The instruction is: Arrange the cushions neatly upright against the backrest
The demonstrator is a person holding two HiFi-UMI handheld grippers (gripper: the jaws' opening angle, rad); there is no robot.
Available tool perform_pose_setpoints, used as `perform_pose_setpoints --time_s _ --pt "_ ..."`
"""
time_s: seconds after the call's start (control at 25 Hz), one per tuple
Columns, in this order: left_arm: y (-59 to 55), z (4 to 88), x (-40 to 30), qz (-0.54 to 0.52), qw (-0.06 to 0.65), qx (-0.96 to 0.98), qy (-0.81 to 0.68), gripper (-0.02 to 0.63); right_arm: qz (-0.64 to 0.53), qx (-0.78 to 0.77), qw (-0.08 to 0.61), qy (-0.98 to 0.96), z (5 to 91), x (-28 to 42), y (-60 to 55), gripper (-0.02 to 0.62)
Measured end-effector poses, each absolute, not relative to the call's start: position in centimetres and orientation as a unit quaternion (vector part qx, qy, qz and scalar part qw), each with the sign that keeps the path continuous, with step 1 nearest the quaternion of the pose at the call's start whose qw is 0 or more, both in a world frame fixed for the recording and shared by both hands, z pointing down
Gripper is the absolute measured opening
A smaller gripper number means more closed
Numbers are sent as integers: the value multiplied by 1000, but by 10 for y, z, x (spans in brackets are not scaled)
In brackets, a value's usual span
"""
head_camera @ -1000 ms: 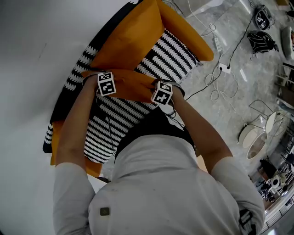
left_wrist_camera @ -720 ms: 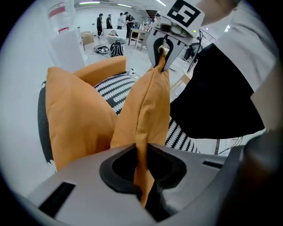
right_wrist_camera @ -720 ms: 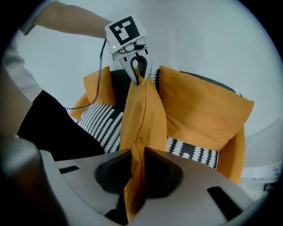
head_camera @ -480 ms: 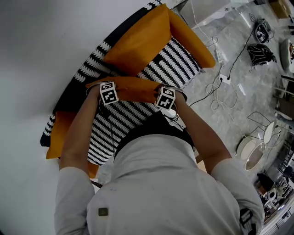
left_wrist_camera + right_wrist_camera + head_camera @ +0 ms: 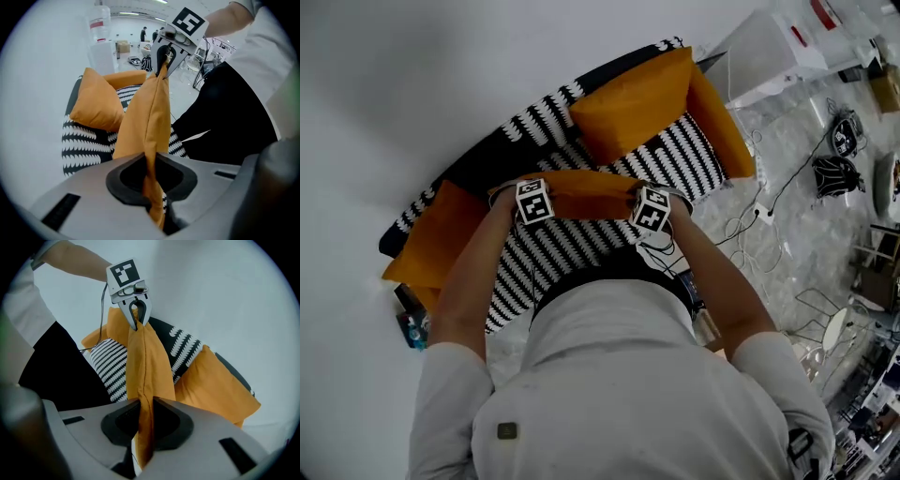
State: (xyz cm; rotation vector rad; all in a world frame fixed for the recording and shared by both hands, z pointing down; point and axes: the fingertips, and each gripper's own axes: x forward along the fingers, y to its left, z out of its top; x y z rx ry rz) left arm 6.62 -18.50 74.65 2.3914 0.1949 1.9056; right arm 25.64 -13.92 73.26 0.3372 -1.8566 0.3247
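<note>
An orange cushion hangs stretched between my two grippers above the black-and-white striped sofa seat. My left gripper is shut on its left top edge and my right gripper on its right top edge. Both sets of jaws have just been closing onto the fabric, which is pinched between the pads. A second orange cushion leans against the backrest at the right. Another orange cushion lies at the sofa's left end.
The orange armrest bounds the sofa on the right. Cables and a power strip trail over the grey floor, with dark bags and a white cabinet beyond. The white wall is behind the sofa.
Both grippers have risen with the cushion's top edge held between them. The view has swung, so the sofa's left end and its orange cushion now show.
</note>
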Motion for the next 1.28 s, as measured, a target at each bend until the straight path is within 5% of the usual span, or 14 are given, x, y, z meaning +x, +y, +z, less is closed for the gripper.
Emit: perform_pose_setpoints --time_s 0.52,1.28 --pt "-138 719 -44 588 136 795 -63 44 27 57 583 -810 709 151 -154 64" --pt "-227 741 -86 572 206 778 -162 48 -33 -22 601 -798 753 101 -282 69"
